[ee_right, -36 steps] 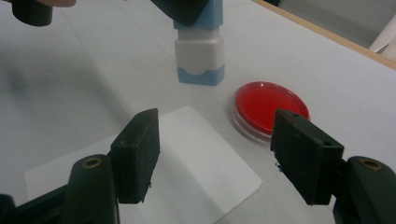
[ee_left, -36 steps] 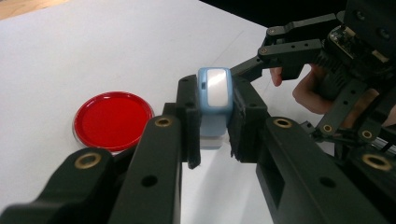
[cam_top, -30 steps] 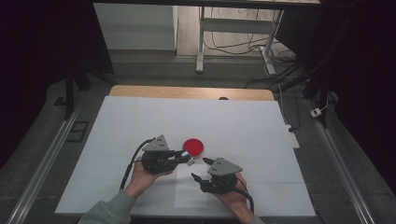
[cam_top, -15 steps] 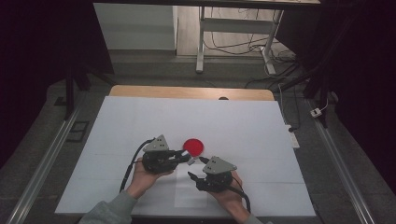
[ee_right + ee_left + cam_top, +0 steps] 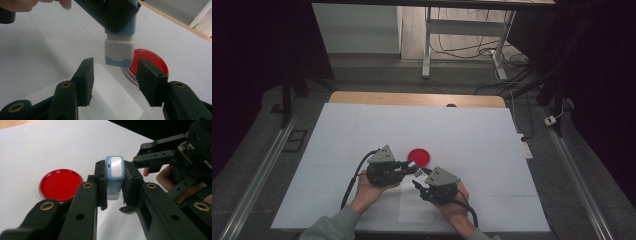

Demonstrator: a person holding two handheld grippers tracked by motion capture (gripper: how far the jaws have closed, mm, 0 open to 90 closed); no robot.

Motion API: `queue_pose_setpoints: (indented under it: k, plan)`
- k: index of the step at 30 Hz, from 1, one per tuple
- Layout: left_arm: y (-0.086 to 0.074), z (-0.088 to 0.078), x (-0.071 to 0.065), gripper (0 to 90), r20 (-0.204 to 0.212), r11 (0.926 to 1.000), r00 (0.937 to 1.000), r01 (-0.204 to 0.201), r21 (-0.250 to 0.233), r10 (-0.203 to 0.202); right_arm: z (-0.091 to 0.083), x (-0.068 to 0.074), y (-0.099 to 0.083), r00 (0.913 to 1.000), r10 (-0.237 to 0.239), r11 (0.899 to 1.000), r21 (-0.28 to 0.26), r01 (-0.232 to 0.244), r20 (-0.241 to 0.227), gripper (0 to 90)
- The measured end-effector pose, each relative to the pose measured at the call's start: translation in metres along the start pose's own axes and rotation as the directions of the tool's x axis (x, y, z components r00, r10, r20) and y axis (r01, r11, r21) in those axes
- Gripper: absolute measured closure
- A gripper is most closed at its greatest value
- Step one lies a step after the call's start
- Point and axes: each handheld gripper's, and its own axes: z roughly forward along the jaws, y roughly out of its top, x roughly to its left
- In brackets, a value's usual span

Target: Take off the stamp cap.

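Observation:
My left gripper [image 5: 115, 185] is shut on a small light-blue block with a white end [image 5: 114, 172] and holds it just above the table. In the right gripper view the block's white lower end [image 5: 118, 53] hangs between the jaws of my right gripper [image 5: 115, 77]. Those jaws have just been closing, and a gap remains on each side, so they stand open. A red round disc [image 5: 418, 156] lies flat on the table just beyond both grippers [image 5: 412, 168], [image 5: 419, 180]. The red disc [image 5: 60, 184] sits left of the block in the left gripper view.
A white sheet covers the table [image 5: 462, 130], with a wooden edge [image 5: 412, 98] at the far side. A smaller white paper [image 5: 110, 100] lies under my right gripper. The other gripper and a hand [image 5: 165, 176] are close at the right in the left gripper view.
My right gripper has edged slightly left toward the left gripper. The left gripper and the red disc have stayed in place.

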Motion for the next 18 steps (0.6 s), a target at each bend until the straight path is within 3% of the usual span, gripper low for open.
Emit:
queue_pose_setpoints:
  k: [18]
  plan:
    - [-0.0010, 0.0012, 0.0002, 75.9, 0.010, 0.9999, 0.9998, 0.016, -0.007, -0.016, 0.0036, 0.0023, 0.0019, 0.9987, -0.027, 1.000, 0.009, 0.027, 0.042, 61.5]
